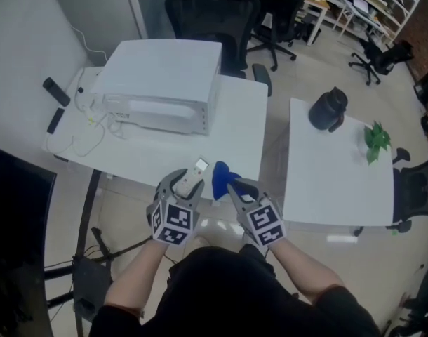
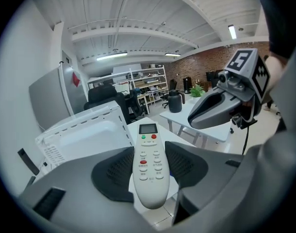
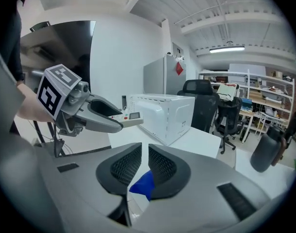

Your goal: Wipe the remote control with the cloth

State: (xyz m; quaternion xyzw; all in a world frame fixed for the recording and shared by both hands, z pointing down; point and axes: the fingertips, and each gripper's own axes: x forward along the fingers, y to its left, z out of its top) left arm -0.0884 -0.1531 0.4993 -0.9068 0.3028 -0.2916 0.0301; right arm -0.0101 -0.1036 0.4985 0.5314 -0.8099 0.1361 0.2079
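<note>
A white remote control [image 2: 150,171] with a small screen and red and green buttons sits lengthwise between the pads of my left gripper [image 2: 150,166], which is shut on it. In the head view the remote [image 1: 194,176] is held over the front edge of the white table [image 1: 165,160]. Just to its right, my right gripper [image 1: 235,186] points at a bunched blue cloth [image 1: 220,176]. In the right gripper view the jaws of the right gripper [image 3: 144,161] stand a narrow gap apart, with the blue cloth [image 3: 143,183] showing low beneath them, not pressed by the pads.
A white microwave-like appliance [image 1: 161,83] with cables stands at the back of the table. Two black remotes [image 1: 56,92] lie at the far left. A second white table [image 1: 326,181] on the right carries a black kettle [image 1: 329,109] and a green plant [image 1: 376,139]. Office chairs stand behind.
</note>
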